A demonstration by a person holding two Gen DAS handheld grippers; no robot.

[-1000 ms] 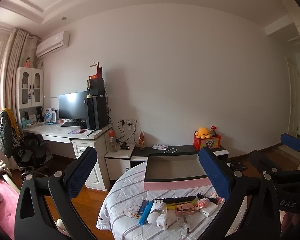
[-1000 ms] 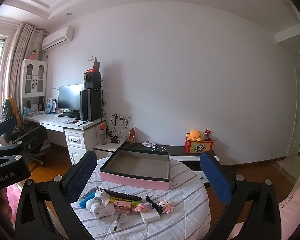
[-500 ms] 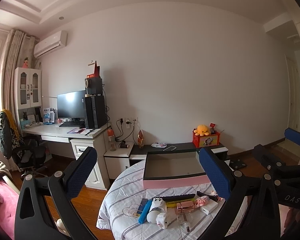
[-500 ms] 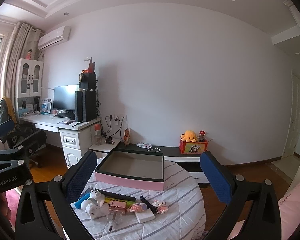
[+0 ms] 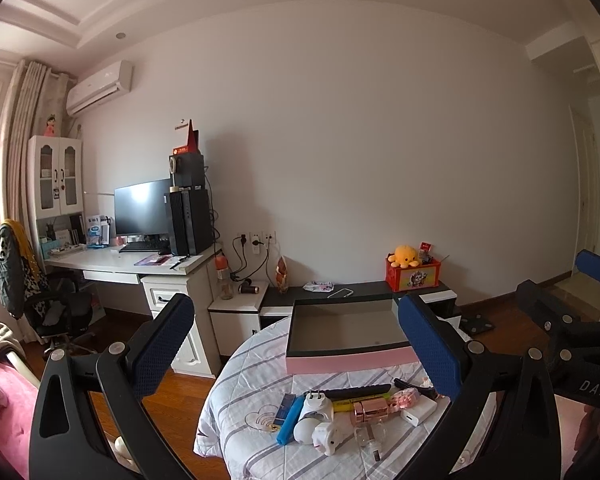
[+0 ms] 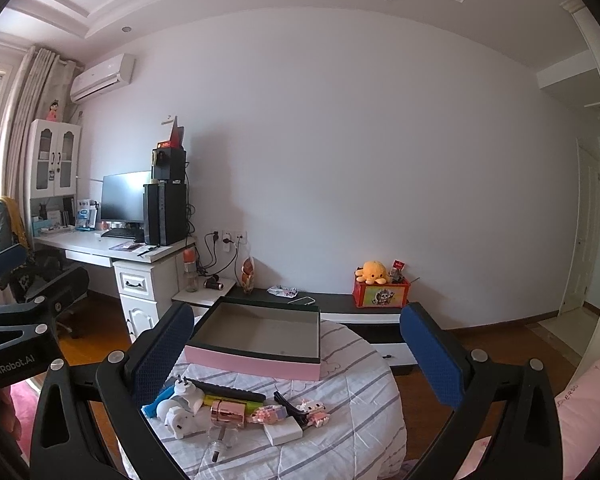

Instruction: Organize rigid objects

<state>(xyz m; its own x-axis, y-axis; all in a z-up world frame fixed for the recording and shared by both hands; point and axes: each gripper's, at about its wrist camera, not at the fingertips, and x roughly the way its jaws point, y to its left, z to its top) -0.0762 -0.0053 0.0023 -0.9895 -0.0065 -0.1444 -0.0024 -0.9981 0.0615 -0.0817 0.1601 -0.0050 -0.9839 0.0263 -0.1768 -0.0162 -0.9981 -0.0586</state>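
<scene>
Hovering: both claws (image 5: 296,344) (image 6: 296,346) wide open, empty; black remote (image 6: 228,392) lies approx left-right.

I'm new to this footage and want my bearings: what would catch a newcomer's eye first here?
First, the shallow pink box, open and empty, at the far side of the round table under its striped cloth. In front of it lies a jumble of small things, among them a rose-gold bottle and a white plug adapter. Farther back, an orange octopus plush tops a red box by the wall.
</scene>
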